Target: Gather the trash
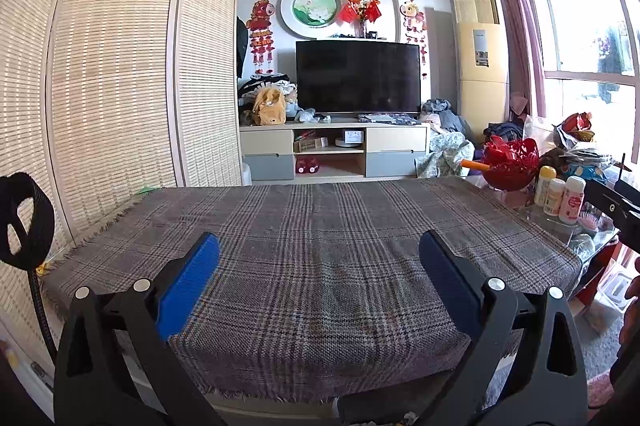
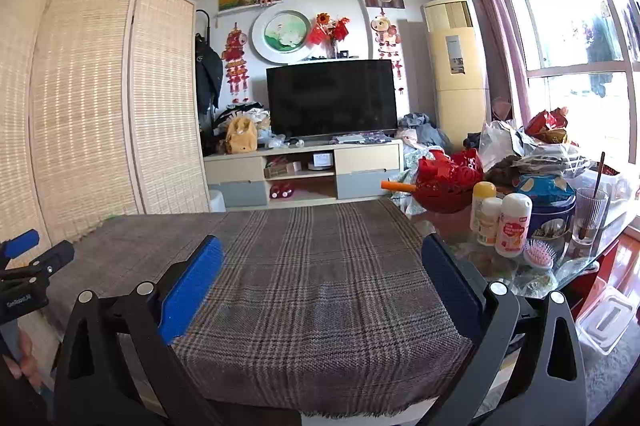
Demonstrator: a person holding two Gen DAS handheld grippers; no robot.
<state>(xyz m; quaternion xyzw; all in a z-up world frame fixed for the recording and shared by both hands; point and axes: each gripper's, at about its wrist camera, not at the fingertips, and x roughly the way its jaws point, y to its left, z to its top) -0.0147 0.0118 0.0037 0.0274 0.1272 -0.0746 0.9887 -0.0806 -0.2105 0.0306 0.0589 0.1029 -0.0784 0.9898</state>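
Note:
My left gripper is open, its blue pads spread wide above the plaid cloth that covers the table, with nothing between them. My right gripper is open too, held over the same plaid cloth nearer its right edge. The left gripper shows at the left edge of the right wrist view, and part of the right gripper shows at the right edge of the left wrist view. No loose trash lies on the cloth. Crumpled plastic bags and wrappers pile up at the far right.
On the glass table part at right stand three small bottles, a red bowl, a blue tin, a glass and a pink hairbrush. A clear plastic bin sits on the floor. A woven screen stands left; TV stand behind.

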